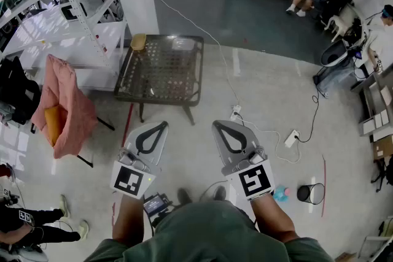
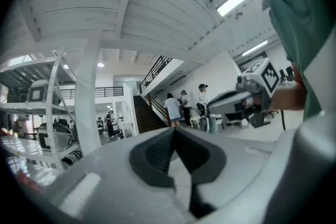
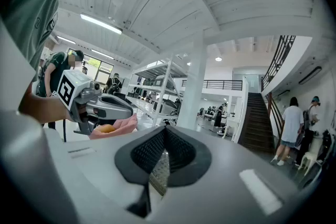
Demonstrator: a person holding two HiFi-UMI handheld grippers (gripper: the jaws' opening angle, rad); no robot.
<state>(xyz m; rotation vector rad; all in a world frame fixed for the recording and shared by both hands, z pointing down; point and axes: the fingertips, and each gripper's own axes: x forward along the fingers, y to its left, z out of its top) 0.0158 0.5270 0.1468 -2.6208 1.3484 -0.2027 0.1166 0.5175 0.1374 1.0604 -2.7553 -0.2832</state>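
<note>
I hold both grippers above the floor, side by side. The left gripper (image 1: 161, 126) and right gripper (image 1: 217, 126) each have their jaws meeting at the tips with nothing between them. The low mesh-topped table (image 1: 161, 70) stands just ahead, clear of both.

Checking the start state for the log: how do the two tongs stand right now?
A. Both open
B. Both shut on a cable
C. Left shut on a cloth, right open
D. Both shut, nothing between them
D: in each gripper view the jaws meet at the tip with nothing between them; the left tongs and right tongs are short of the low table.
</note>
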